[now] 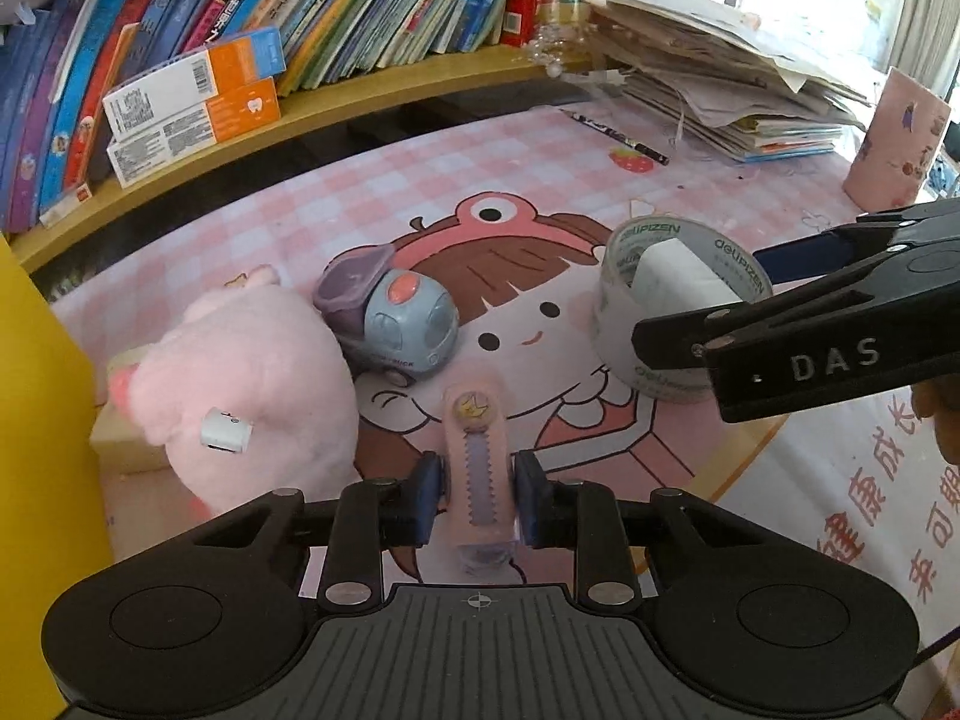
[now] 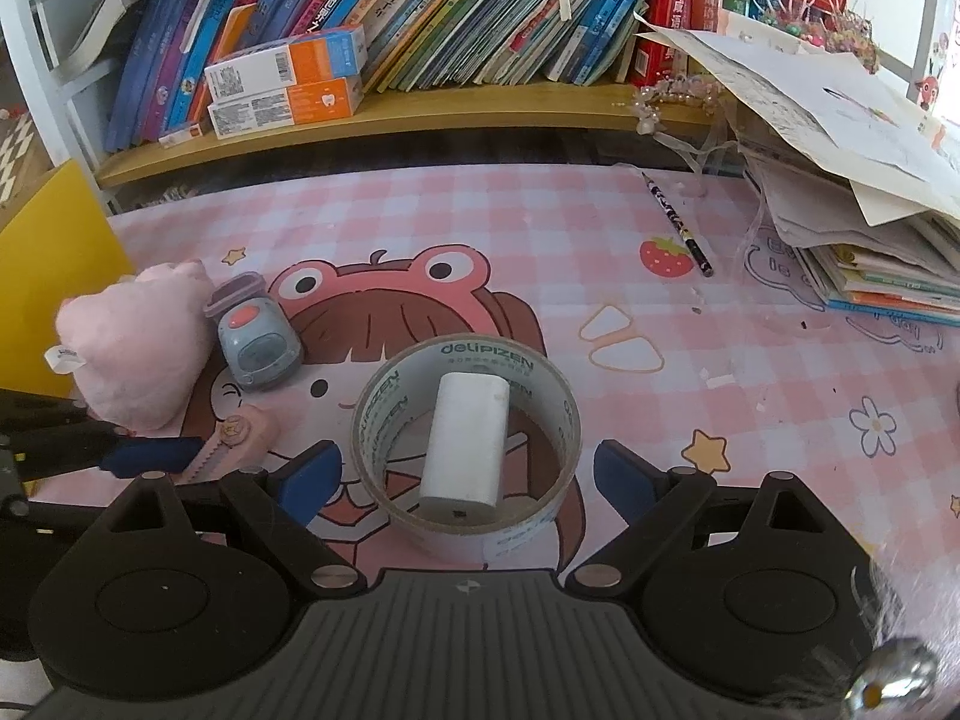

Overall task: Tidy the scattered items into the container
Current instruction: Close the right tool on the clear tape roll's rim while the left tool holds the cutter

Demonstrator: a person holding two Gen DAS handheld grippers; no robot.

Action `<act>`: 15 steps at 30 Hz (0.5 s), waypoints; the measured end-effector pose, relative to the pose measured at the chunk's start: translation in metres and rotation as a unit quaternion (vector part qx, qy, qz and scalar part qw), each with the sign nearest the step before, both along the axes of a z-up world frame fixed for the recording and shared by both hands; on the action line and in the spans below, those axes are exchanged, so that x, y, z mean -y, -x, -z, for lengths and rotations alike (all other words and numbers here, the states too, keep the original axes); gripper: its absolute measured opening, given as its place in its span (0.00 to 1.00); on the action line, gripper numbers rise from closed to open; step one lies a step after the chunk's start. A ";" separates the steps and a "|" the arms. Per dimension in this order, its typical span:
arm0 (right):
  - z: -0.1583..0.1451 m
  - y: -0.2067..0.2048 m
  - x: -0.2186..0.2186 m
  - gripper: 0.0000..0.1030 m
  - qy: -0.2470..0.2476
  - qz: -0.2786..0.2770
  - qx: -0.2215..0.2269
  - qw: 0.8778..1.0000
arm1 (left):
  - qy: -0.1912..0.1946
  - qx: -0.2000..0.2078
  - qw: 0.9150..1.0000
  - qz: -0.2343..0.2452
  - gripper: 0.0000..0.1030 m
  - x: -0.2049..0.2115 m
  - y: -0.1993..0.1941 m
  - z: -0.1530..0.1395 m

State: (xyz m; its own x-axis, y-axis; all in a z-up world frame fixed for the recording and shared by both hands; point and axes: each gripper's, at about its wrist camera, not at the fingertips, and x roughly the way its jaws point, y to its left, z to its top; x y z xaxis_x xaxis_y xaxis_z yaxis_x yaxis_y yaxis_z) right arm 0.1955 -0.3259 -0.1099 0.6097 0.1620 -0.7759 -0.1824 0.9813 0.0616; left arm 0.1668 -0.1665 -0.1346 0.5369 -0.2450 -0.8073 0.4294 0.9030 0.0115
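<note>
My left gripper [image 1: 478,495] is shut on a pink utility knife [image 1: 478,456] that lies on the pink mat; the knife also shows in the right wrist view [image 2: 231,441]. A clear tape roll [image 2: 465,444] stands on the mat with a white cylinder [image 2: 465,438] inside it. My right gripper [image 2: 465,480] is open, its blue pads on either side of the roll, not touching. In the left wrist view the roll [image 1: 672,312] and the right gripper's fingers [image 1: 798,330] are at the right. A pink plush toy [image 1: 258,396] and a blue toy car [image 1: 408,324] lie left.
A yellow container wall [image 1: 42,420] stands at the far left, also in the right wrist view [image 2: 54,228]. A bookshelf [image 2: 420,102] runs along the back. A paper stack [image 2: 852,192] sits at the right, with a pencil [image 2: 678,222] nearby. A pink box [image 1: 900,144] stands at far right.
</note>
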 end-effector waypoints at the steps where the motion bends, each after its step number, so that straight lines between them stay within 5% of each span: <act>1: 0.001 -0.001 0.000 0.89 0.003 0.000 0.000 1.000 | -0.001 0.002 1.000 0.000 0.26 0.001 0.000 0.000; 15: 0.014 -0.014 -0.016 0.81 0.054 -0.018 -0.012 0.998 | 0.006 0.010 1.000 0.002 0.23 0.000 -0.001 0.002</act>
State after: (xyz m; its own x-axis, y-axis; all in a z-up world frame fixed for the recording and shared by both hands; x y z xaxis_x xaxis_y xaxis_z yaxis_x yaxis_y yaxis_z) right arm 0.2096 -0.3100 -0.1237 0.5868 0.0980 -0.8038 -0.2173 0.9753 -0.0397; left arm 0.1681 -0.1664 -0.1362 0.5519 -0.2570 -0.7933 0.4335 0.9011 0.0097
